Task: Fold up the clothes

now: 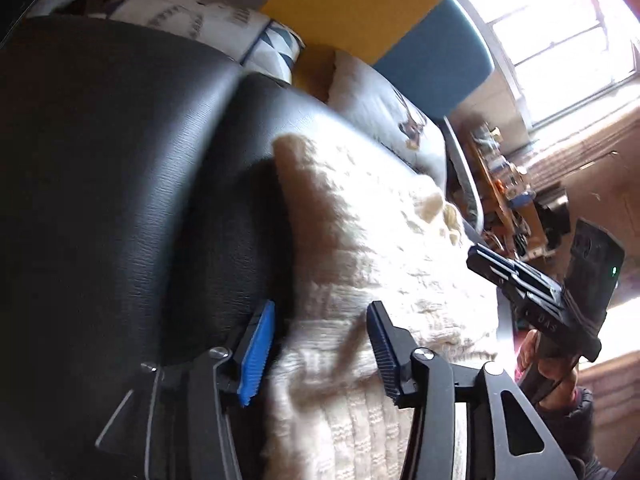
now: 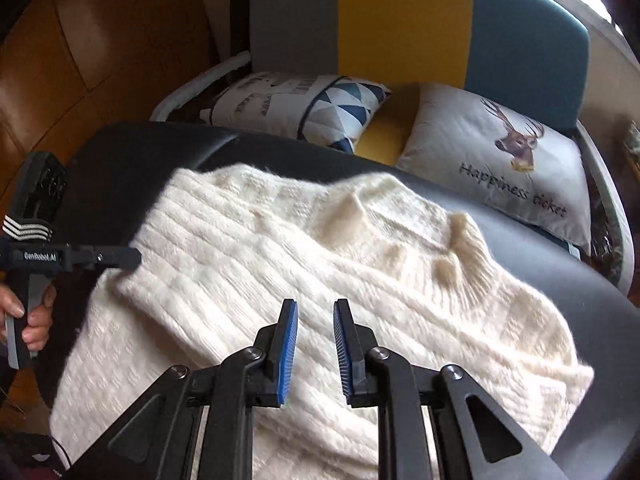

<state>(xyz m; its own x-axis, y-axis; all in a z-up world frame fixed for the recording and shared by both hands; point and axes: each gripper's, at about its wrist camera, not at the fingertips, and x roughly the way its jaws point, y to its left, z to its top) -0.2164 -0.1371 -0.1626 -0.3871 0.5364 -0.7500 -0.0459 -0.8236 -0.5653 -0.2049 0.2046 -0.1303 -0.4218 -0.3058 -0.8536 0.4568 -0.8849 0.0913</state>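
Note:
A cream knitted sweater [image 2: 304, 248] lies spread on a black leather surface [image 2: 560, 280], with one side folded over onto its body. My right gripper [image 2: 315, 304] hovers open just above the sweater's middle, nothing between its blue pads. My left gripper [image 1: 320, 306] is open at the sweater's [image 1: 372, 216] left edge; the knit lies between its fingers, one pad [image 1: 256, 352] over the bare leather [image 1: 120, 200]. From the right wrist view the left gripper [image 2: 120, 258] touches that edge, held by a hand [image 2: 32, 312]. The right gripper [image 1: 480, 258] shows at the right of the left wrist view.
Behind the leather surface stands a sofa with a grey, yellow and blue back [image 2: 400, 20]. On it lie a deer cushion [image 2: 500, 160] and a triangle-patterned cushion [image 2: 320, 108]. Wooden panelling [image 2: 100, 40] is at the left, and a bright window [image 1: 560, 40] and cluttered shelves are at the right.

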